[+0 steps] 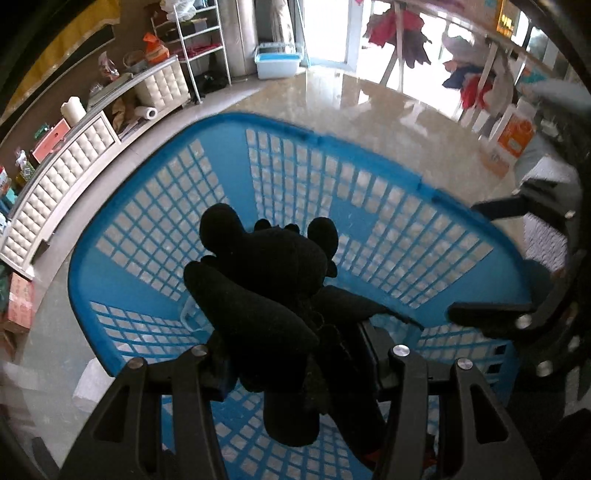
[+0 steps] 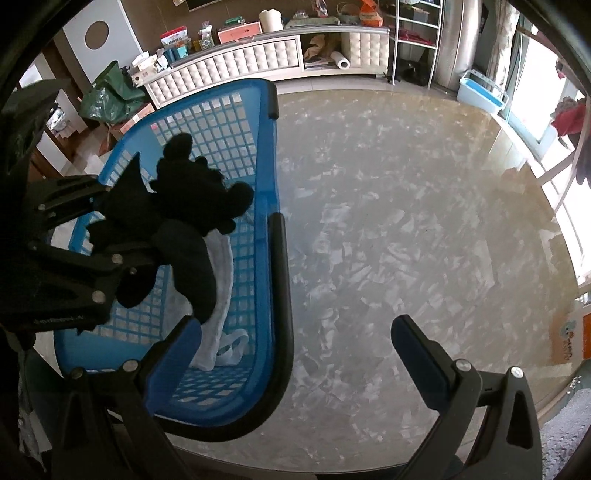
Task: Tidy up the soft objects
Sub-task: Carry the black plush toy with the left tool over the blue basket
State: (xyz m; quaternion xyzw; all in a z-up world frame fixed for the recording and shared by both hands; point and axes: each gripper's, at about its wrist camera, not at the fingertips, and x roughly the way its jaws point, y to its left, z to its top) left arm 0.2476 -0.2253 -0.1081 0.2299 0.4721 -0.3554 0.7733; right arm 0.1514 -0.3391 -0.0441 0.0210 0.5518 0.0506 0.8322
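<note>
My left gripper [image 1: 295, 354] is shut on a black plush toy [image 1: 266, 288] and holds it above the blue lattice laundry basket [image 1: 369, 177]. In the right wrist view the same toy [image 2: 184, 206] hangs from the left gripper [image 2: 122, 240] over the basket [image 2: 266, 206], which holds a white cloth [image 2: 221, 295]. My right gripper [image 2: 295, 347] is open and empty, beside the basket's black-edged right rim, over the floor. It shows at the right edge of the left wrist view [image 1: 491, 258].
A white tufted low cabinet [image 2: 258, 59] with clutter on top lines the far wall. A metal shelf rack [image 1: 199, 48], a light blue bin [image 1: 277, 61] and a clothes rack with hanging garments [image 1: 399, 33] stand by the window. Glossy marble floor [image 2: 406, 221] lies right of the basket.
</note>
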